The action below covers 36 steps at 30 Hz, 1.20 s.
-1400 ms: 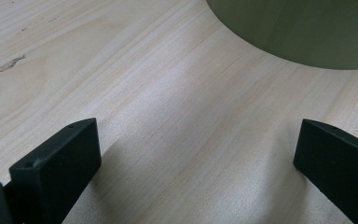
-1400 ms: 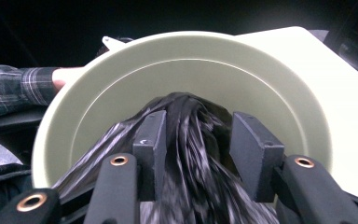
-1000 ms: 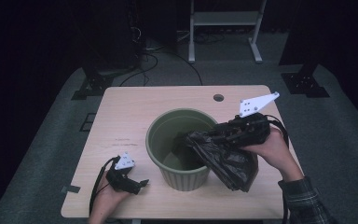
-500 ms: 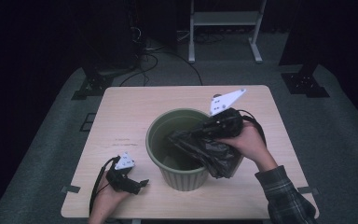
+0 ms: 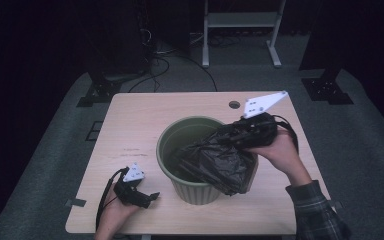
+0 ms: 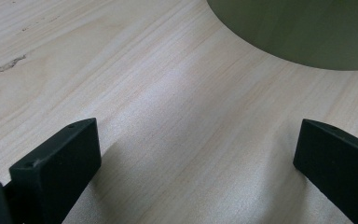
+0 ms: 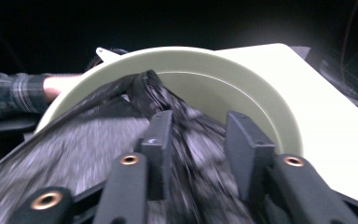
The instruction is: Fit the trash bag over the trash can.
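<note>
In the high view, the right gripper [image 5: 240, 136] works a black trash bag [image 5: 219, 162] that drapes over the near-right rim of the green bin [image 5: 190, 187]; the left gripper [image 5: 147, 197] rests on the table [image 5: 145, 120] just left of the bin.

In the left gripper view, its jaws stand wide apart, released, with nothing between them.

In the right gripper view, the jaws, having just been opening, straddle a bag fold above the bin; whether they pinch it I cannot tell. Best to grab the bag's hem and spread it around the rim.
</note>
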Tool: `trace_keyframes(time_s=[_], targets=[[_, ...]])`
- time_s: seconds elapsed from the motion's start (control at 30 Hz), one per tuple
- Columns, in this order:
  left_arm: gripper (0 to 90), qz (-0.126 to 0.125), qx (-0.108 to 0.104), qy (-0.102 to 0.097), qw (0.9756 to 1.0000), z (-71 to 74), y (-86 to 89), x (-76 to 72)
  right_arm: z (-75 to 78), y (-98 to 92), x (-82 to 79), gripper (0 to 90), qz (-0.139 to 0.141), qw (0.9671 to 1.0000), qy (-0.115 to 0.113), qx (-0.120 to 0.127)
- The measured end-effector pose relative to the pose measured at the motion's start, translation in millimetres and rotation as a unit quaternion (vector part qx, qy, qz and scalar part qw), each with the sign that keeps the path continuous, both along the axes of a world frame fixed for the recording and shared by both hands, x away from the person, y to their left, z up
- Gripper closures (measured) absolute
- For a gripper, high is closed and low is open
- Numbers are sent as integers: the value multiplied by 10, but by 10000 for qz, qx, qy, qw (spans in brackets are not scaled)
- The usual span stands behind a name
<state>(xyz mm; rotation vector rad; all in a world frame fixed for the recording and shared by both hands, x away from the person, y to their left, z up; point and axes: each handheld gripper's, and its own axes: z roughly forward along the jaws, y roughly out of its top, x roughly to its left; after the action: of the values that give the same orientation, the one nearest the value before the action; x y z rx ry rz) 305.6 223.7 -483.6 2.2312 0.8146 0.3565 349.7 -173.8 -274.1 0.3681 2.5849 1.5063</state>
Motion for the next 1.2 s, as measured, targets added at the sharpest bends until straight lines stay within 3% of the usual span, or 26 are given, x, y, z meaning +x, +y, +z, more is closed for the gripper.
trace_keyframes(time_s=[0.07,0.23,0.3,0.5,0.6,0.7,0.77,0.9,1.03,1.2], targets=[[0,0,1,0,10000,0,0,0,-6,-153,-35,567,-51,9998,162,118],[0,2,0,0,10000,0,0,0,-120,-389,-121,524,-180,9993,261,207],[0,2,0,0,10000,0,0,0,-164,-444,-144,482,-215,9982,392,393],[0,3,-1,0,10000,0,0,0,-196,-479,-216,440,-185,9959,558,692],[0,1,1,0,10000,0,0,0,-237,-411,-248,426,-135,9965,575,596],[0,2,0,0,10000,0,0,0,-291,-360,-259,566,-254,9983,410,341],[0,2,-1,0,10000,0,0,0,-314,-362,-255,726,-241,9984,390,317],[0,2,0,1,10000,1,0,1,-325,-375,-214,899,-319,9982,343,368],[0,-48,-117,84,9999,27,33,13,-315,-373,-133,900,-397,9975,306,489],[0,-155,-341,-92,9993,223,120,-35,-306,-324,6,900,-482,9970,296,522]])
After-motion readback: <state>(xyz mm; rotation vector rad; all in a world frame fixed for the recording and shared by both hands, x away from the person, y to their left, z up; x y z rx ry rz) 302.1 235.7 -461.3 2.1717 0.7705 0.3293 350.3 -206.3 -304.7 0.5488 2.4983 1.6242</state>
